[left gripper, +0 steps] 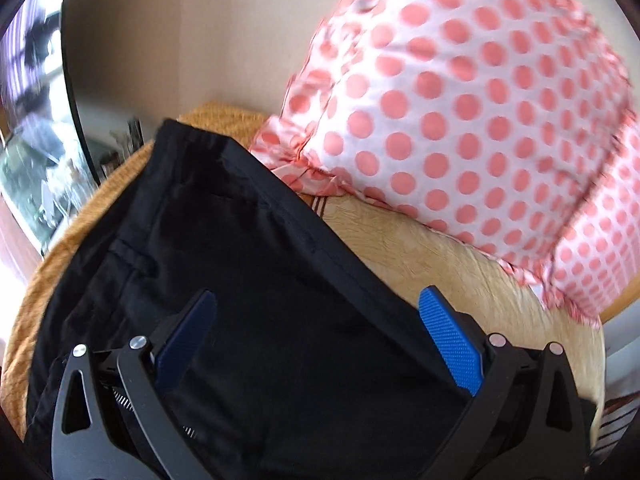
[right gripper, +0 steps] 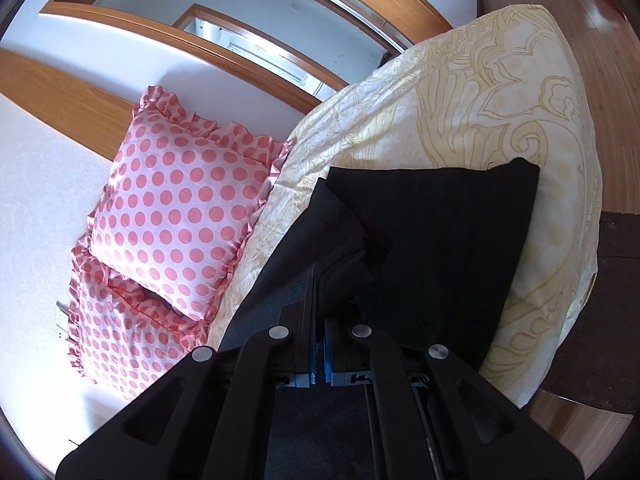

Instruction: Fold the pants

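Observation:
The black pants point(left gripper: 240, 260) lie on the bed, waistband end toward the pillows. My left gripper point(left gripper: 320, 312) hovers just above them, open, its blue pads point(left gripper: 452, 340) wide apart with only flat cloth beneath. In the right wrist view the pants point(right gripper: 440, 240) lie as a folded dark slab on the cream bedspread point(right gripper: 480, 100). My right gripper point(right gripper: 316, 280) is shut, with a raised fold of the black cloth pinched at its fingertips.
Pink polka-dot pillows point(left gripper: 460, 120) point(right gripper: 180, 184) lean against the wall at the head of the bed. An orange woven blanket point(left gripper: 48, 280) lies under the pants on the left. A dark round frame point(left gripper: 68, 80) stands left; the wooden floor point(right gripper: 600, 80) lies past the bed edge.

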A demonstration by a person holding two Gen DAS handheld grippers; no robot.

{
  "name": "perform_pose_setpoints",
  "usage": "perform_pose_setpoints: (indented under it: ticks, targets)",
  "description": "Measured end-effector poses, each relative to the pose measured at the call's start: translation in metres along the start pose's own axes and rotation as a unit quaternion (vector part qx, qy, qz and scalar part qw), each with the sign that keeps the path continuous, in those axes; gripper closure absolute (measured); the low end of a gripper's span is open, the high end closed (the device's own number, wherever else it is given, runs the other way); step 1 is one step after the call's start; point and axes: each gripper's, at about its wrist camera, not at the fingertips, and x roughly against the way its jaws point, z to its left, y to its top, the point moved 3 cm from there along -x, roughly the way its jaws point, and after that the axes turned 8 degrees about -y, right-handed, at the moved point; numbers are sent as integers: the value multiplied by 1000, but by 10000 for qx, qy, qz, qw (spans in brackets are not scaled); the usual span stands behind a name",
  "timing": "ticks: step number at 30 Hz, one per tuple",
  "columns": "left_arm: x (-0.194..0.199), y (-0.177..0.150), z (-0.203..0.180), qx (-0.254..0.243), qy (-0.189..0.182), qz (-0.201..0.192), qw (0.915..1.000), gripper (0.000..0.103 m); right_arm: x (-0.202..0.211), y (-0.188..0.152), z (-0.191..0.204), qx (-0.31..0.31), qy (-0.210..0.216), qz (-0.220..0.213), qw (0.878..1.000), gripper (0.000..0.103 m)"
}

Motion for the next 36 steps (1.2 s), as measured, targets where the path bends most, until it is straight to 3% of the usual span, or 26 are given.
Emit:
perform_pose_setpoints:
  ticks: [3, 5, 9, 11, 12, 14, 17, 23, 27, 31, 33, 36]
  targets:
    - [-34, 21, 13, 681, 119, 282, 9972, 10, -1, -1, 0, 36, -51, 15, 10000, 101]
    - [-54, 31, 23, 1136, 111, 458, 9924, 29, -2, 0, 1, 78, -75, 22, 9999, 101]
    - [-74, 36, 31, 1388, 407, 571, 9878, 40, -2, 2, 4, 211, -128, 36, 9997, 101]
    - [-77, 33, 36, 1522, 430, 614, 9855, 86, -3, 2, 5, 262, -137, 31, 9996, 101]
    - [-77, 30, 39, 1659, 261, 607, 9839, 91, -4, 2, 6, 273, -128, 32, 9995, 101]
    - [-65, 25, 44, 1798, 111, 431, 9827, 93, -5, 3, 8, 316, -113, 16, 9994, 100]
    - [-37, 18, 39, 1475, 143, 192, 9888, 94, -5, 5, 10, 345, -78, -3, 9994, 101]
    - [64, -16, 33, 1075, -341, -499, 9924, 95, 2, 19, 19, 487, 122, -121, 9987, 101]
    - [132, -67, 37, 956, -584, -965, 9890, 95, 10, 33, 26, 568, 165, -244, 9979, 100]
    - [182, -140, 48, 967, -629, -1368, 9839, 95, 19, 43, 26, 594, 138, -384, 9974, 100]
    - [184, -177, 56, 1032, -484, -1409, 9834, 95, 21, 44, 21, 581, 47, -409, 9975, 100]
    - [171, -238, 79, 1362, -302, -1170, 9833, 95, 21, 43, 12, 494, -74, -377, 9980, 100]
